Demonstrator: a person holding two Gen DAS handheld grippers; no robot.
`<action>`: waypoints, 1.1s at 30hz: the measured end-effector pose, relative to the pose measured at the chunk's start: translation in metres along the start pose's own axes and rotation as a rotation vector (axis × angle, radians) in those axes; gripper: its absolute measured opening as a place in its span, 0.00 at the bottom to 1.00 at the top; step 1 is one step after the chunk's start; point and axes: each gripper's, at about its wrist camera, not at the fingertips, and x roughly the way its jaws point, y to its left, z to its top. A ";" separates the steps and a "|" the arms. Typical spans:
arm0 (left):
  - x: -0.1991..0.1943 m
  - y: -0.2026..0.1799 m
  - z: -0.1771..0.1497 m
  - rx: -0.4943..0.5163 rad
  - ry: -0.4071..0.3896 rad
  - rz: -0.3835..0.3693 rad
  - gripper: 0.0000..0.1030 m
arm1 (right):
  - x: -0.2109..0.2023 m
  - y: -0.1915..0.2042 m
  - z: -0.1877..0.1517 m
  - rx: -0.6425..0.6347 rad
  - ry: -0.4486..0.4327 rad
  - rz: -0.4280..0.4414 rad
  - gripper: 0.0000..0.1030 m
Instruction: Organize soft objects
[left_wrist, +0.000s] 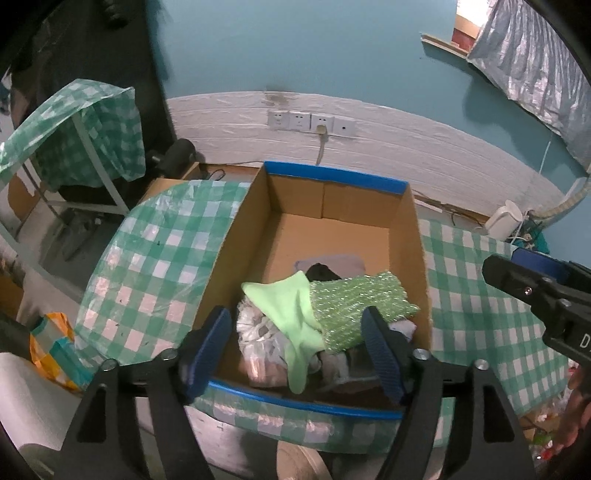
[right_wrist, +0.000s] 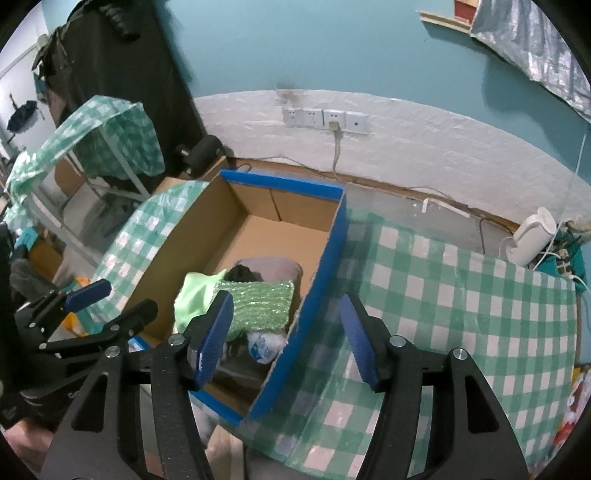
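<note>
Two grippers fill the lower edges of their views, both with jaws apart and nothing between the blue pads. In the left wrist view the left gripper (left_wrist: 295, 350) hangs above the near end of a cardboard box (left_wrist: 236, 236) with blue-taped rims, and the right gripper (left_wrist: 532, 284) juts in at the right edge. In the right wrist view the right gripper (right_wrist: 286, 336) straddles the box's right wall without touching it, while the left gripper (right_wrist: 110, 299) shows at lower left. Inside the box's near end, at frame centre, lies a heap of soft objects: a pale green cloth (left_wrist: 291, 310) draped over crumpled plastic bags (left_wrist: 258, 339), a glittery green pouch (left_wrist: 354, 299) just beside it, and grey fabric (left_wrist: 340, 260) behind. A green-checked tablecloth (left_wrist: 159, 266) flanks the box. Farther up, wall sockets (left_wrist: 310, 122) sit on white brick beneath a teal wall.
</note>
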 end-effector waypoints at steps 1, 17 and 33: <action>-0.003 0.000 0.000 -0.002 0.001 -0.010 0.78 | -0.005 -0.002 -0.001 0.003 -0.008 -0.003 0.60; -0.032 -0.029 0.000 0.084 -0.030 -0.019 0.79 | -0.042 -0.031 -0.031 0.036 -0.046 -0.022 0.63; -0.035 -0.058 -0.003 0.114 -0.026 -0.044 0.83 | -0.056 -0.051 -0.038 0.079 -0.074 -0.048 0.63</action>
